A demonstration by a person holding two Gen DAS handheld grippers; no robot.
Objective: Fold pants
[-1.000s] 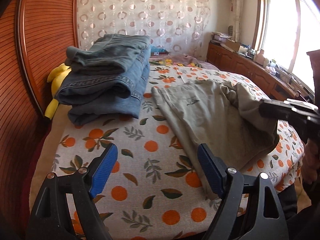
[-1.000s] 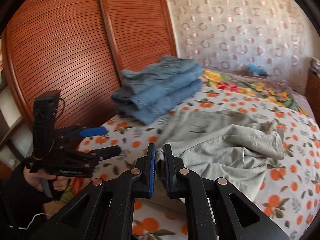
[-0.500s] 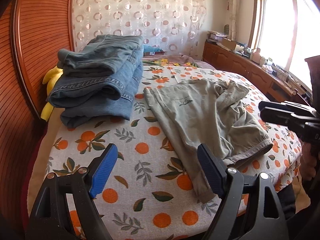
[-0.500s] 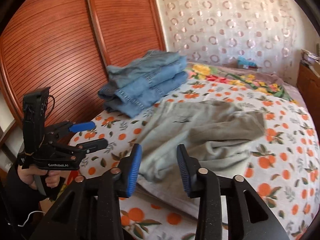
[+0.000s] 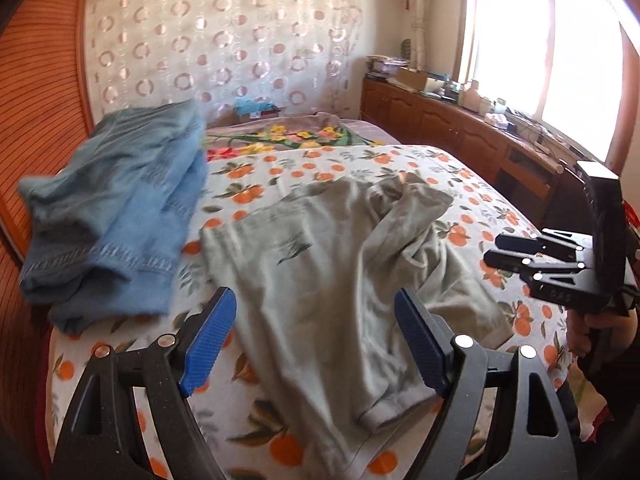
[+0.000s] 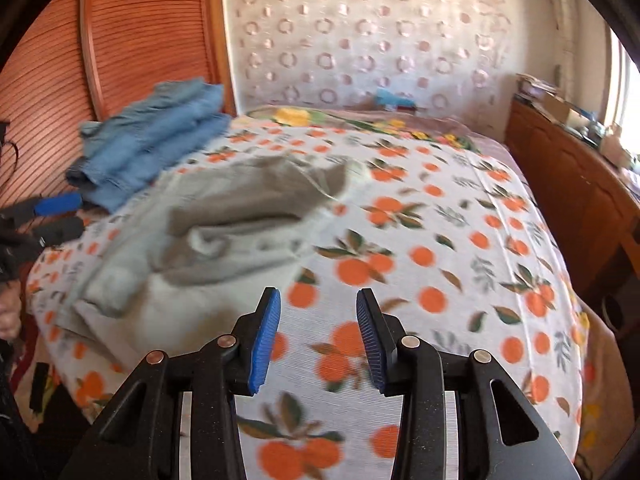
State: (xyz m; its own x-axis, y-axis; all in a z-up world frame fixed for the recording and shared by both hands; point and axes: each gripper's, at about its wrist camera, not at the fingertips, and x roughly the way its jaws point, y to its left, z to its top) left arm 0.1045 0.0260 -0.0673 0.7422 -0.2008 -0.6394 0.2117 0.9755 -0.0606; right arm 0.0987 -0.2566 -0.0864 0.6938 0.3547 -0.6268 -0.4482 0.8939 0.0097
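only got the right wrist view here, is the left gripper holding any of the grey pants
Observer: No. The left gripper is open, with the grey pants lying flat beneath it, not pinched.
Operator: where's the leg hem
Observer: A cuffed hem lies near the bed's front edge, by the left gripper's right-side finger.
Operator: and the right one, seen from there
Observer: The right gripper hovers off the pants' right edge, empty.

Black gripper point(image 6: 318, 334) frames, ribbed blue pads point(image 5: 208, 342), silver screws.
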